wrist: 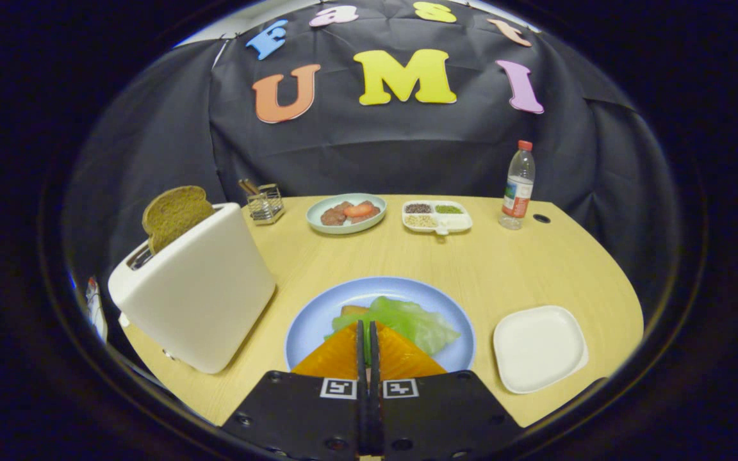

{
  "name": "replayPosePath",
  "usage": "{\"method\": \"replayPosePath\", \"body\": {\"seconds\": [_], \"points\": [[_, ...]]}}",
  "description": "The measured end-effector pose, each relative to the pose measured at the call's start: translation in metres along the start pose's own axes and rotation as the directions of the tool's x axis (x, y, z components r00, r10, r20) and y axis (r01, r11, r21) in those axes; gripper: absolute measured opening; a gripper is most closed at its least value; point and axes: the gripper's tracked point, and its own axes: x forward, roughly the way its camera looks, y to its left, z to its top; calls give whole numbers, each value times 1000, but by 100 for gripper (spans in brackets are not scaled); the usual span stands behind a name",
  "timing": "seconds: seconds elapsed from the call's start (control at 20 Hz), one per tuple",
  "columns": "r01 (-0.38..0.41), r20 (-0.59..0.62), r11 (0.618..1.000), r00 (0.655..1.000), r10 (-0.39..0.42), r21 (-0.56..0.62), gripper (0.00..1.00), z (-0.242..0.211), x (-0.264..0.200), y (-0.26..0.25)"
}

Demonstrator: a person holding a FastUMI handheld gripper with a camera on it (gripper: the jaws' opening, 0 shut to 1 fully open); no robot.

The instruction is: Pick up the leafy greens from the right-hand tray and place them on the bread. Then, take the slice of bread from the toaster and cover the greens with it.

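Pale leafy greens point(410, 323) lie on a blue plate point(308, 333) just ahead of my fingers. They cover a slice of bread point(353, 310), of which only a small corner peeks out on the left. My gripper point(367, 325) is shut, its fingers pressed together, and the tips overlap the near edge of the greens. I cannot tell whether they touch the leaf. A white toaster point(196, 291) stands to the left of the plate, with a brown slice of bread point(175, 214) sticking up from its slot. The white tray point(539, 349) right of the plate holds nothing.
At the back of the wooden table point(484, 256) stand a round plate of meat pieces point(346, 213), a divided dish of grains point(436, 216), a water bottle point(517, 189) and a small wire holder point(264, 203). The table's right edge curves near the tray.
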Motion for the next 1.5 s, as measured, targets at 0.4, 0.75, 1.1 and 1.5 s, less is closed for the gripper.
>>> {"method": "replayPosePath", "body": {"seconds": [0.4, 0.75, 1.1, 1.5], "points": [[-57, -58, 998, 997, 58, 30, 0, -19, -8, 11], [-93, -119, 987, 987, 109, 131, 29, -39, -5, 13], [-120, -54, 988, 991, 126, 92, 90, -21, -24, 15], [-127, 76, 991, 989, 124, 36, 95, 44, -73, 43]]}}
